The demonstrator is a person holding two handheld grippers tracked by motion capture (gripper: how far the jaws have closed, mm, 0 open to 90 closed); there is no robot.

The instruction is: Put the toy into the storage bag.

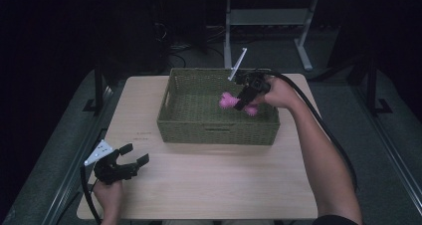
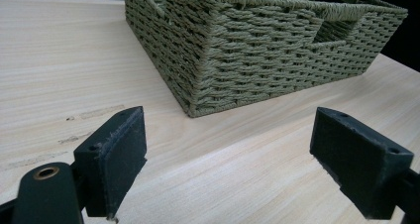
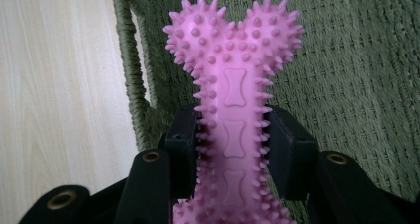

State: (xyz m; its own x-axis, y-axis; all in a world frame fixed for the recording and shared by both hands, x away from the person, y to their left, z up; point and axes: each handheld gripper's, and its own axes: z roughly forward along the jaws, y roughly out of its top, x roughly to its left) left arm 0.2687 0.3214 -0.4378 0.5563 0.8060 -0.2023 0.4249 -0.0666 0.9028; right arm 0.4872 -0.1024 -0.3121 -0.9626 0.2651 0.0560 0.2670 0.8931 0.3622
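While the right gripper (image 1: 242,103) hangs over the right half of the woven basket (image 1: 217,129), its two black jaws are closed on the narrow shank of a pink bone-shaped toy (image 1: 230,101). Seen along those jaws in the right gripper view, the toy (image 3: 234,80) looks like soft rubber, covered all over in short rounded spikes, with small bone outlines pressed into its flat middle and a two-lobed knob at the far end; the jaw pads press on it from either side. Behind it is the basket's inner wall (image 3: 346,70), a tight olive-green weave of twisted cord with a thicker braided rim. The basket is rectangular, with a slot handle cut into each side that shows, and it sits on a pale wood-grain table (image 1: 209,185). Near the table's front left corner the left gripper (image 1: 134,155) is held just above the board, well apart from the basket (image 2: 257,45), its blocky matte-black jaws spread wide with nothing between them.
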